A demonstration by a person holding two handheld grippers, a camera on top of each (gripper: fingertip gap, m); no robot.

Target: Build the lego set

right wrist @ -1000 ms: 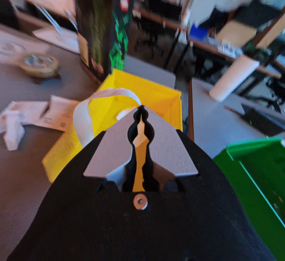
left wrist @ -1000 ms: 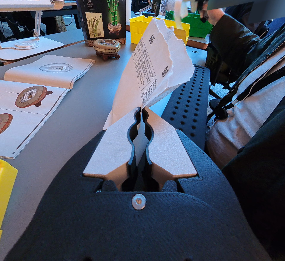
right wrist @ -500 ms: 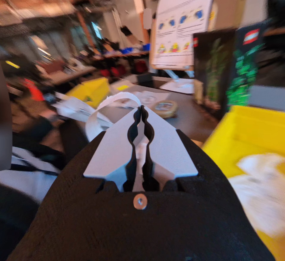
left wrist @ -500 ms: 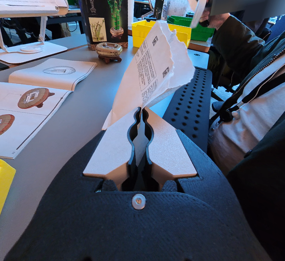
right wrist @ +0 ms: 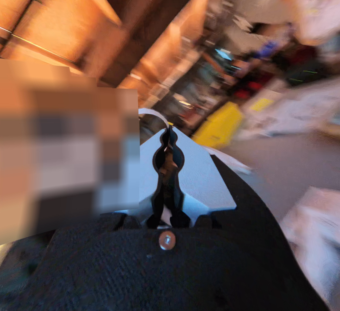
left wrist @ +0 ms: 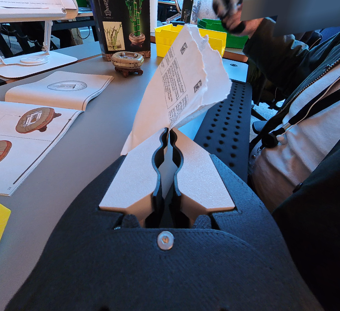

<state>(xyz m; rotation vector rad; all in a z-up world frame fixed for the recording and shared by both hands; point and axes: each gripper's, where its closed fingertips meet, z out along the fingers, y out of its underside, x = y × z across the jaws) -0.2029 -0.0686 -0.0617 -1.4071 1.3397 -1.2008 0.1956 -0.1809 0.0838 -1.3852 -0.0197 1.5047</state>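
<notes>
My left gripper [left wrist: 168, 130] is shut on a white paper parts bag [left wrist: 182, 85] with a torn top edge and holds it upright above the grey table [left wrist: 103, 125]. My right gripper [right wrist: 168, 128] is shut on a torn white paper strip [right wrist: 154, 113] that curls out to the left of its tips. It also shows blurred and raised high at the upper right of the left wrist view [left wrist: 227, 2]. A round tan brick-built pot on a brown base [left wrist: 127, 63] stands on the table. An open instruction booklet [left wrist: 42, 110] lies at the left.
The set's tall dark box [left wrist: 119, 15] stands behind the pot. A yellow bin [left wrist: 165, 39] and a green bin [left wrist: 233, 35] sit at the back. A white stand with a sheet [left wrist: 36, 7] is at the left. A perforated dark chair arm [left wrist: 226, 123] and a person's torso fill the right. Spacing between my two grippers at the tips: around 45 cm.
My right gripper has swung up and round with the paper strip, away from the yellow bin; its view now tilts to the ceiling and blurs. The left gripper and bag have held still.
</notes>
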